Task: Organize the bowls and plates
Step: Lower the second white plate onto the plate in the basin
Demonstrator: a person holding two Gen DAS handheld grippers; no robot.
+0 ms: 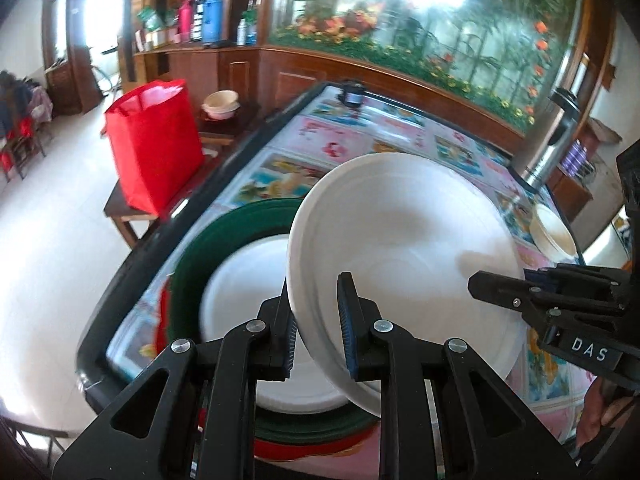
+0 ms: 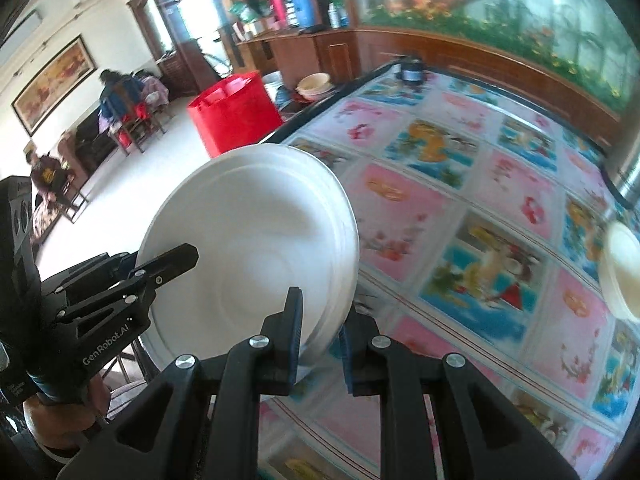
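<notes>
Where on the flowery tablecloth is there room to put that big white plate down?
The white plate hangs between both tongs. Bare cloth lies to its right in the right wrist view, a wide stretch of tablecloth reaching to the cream bowl at the right edge. It is crowded on the other side, where the green plate already holds a white plate.

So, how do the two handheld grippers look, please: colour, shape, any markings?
Both are black plastic with silver screws and blue ribbed pads. The left gripper bears white lettering "GenRobot.AI"; the right gripper bears white letters "DAS". No cables or sleeves are visible.
</notes>
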